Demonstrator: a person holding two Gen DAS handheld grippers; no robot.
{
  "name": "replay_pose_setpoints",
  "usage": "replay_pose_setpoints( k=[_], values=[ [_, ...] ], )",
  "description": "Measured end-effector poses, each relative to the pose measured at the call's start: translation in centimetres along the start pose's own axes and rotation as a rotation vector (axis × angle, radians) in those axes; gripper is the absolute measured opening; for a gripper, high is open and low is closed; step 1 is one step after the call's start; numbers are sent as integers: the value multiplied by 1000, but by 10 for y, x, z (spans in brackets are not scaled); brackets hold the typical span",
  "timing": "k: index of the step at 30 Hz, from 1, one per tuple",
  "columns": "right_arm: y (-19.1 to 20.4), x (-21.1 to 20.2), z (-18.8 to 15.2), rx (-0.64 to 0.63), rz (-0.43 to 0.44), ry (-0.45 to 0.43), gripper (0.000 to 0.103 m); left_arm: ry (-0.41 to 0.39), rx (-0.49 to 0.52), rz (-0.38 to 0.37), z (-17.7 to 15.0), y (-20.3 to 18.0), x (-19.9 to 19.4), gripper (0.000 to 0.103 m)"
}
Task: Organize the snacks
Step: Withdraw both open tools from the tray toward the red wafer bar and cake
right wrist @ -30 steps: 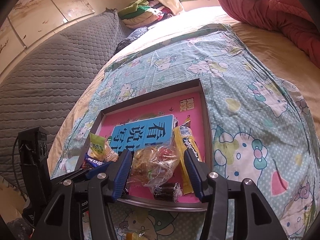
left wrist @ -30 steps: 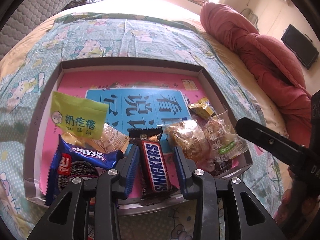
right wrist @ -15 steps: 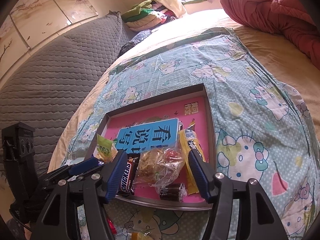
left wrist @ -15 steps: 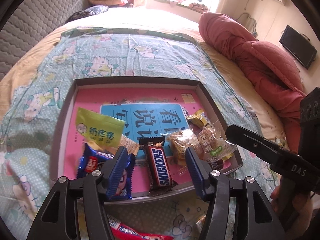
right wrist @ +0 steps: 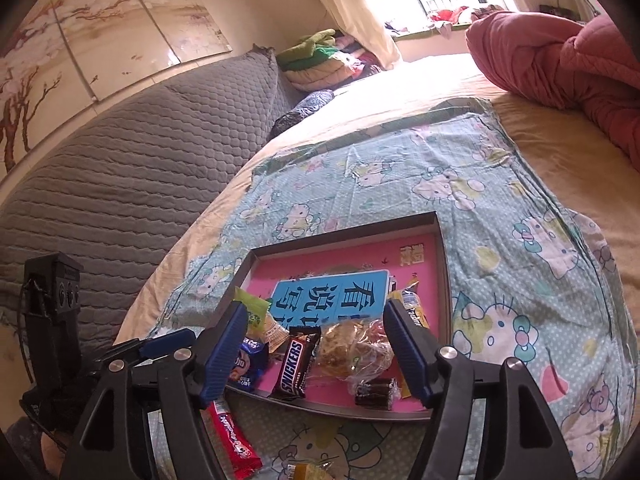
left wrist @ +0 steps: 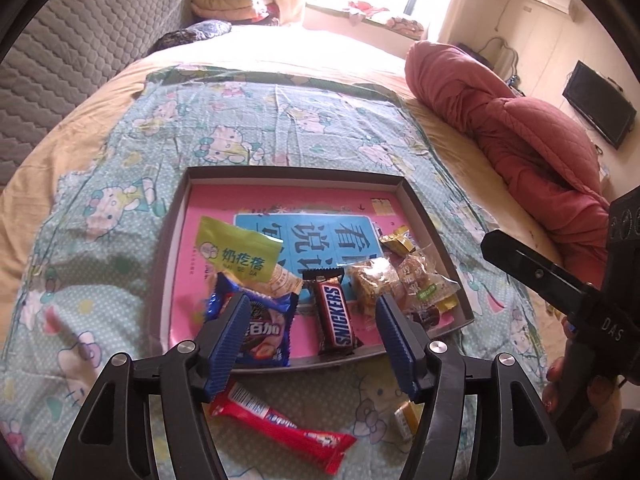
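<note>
Bed with cartoon sheet (left wrist: 280,128), snacks in tray (left wrist: 424,216), left gripper (left wrist: 312,332) and right gripper (right wrist: 316,348) jaws opening, both empty

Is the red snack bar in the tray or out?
Out. The red snack bar lies on the patterned sheet, in front of the tray's near rim.

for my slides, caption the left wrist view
Left gripper opening, empty, above a shallow grey tray of wrapped snacks; red wrapped bar outside it.
</note>
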State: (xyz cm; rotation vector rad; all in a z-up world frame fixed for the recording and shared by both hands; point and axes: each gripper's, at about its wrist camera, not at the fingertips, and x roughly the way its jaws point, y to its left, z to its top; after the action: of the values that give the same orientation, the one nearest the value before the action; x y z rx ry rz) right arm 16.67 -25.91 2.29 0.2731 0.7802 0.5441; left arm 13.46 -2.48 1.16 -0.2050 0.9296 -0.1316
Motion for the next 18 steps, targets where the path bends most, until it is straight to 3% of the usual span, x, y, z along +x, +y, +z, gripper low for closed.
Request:
replay_pose_setpoints(
  k=[18],
  values=[
    [19, -6, -17, -49, 42, 29, 71, 6, 5, 28, -10, 12, -26, 68]
  ],
)
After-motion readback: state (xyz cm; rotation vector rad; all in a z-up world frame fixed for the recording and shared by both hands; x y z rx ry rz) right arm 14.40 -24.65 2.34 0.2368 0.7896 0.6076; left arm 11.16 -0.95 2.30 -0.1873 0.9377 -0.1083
